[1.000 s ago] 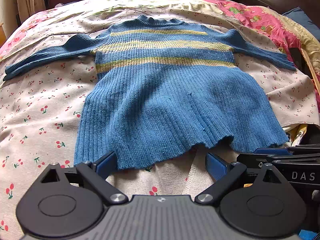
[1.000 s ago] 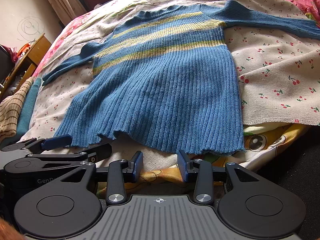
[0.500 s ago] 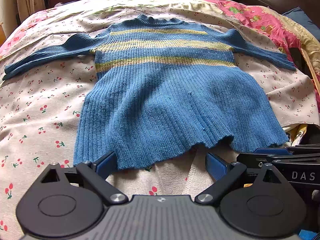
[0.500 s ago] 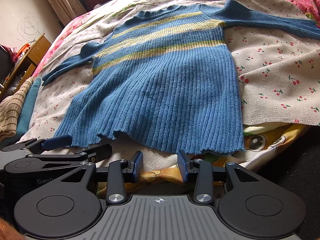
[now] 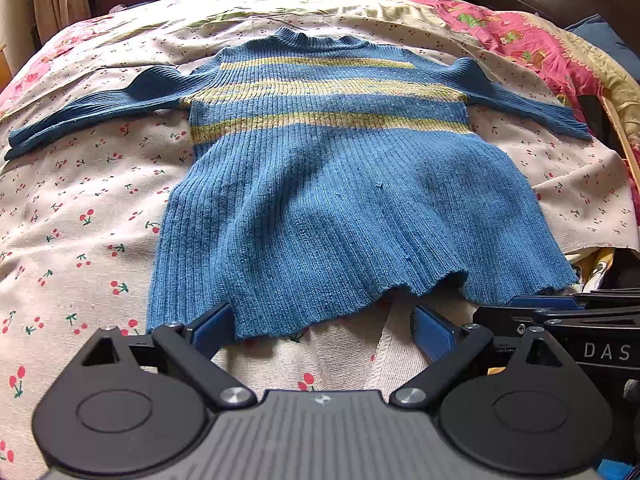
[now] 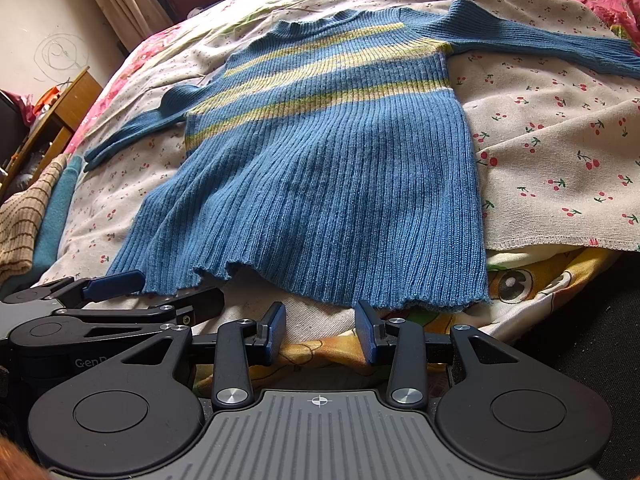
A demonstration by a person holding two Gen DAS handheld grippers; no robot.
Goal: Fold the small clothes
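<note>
You can read "DAS" in pale letters on the right tongs [image 5: 568, 308] body, and "GenD", cut off, on the left tongs [image 6: 160, 292].

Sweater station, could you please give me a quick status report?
Left gripper and right gripper open, at the hem. Blue striped sweater flat on the bedsheet, unfolded. Nothing in the way.

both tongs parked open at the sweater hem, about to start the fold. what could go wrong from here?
1. The hem is wavy and lifts off the cherry-print sheet; the left tongs may pinch one layer only, or catch the sheet too.
2. The right tongs sit at the bed edge; a pull toward them could drag the sweater off.
3. Both sleeves lie spread wide, so they may trail or bunch in a fold.
</note>
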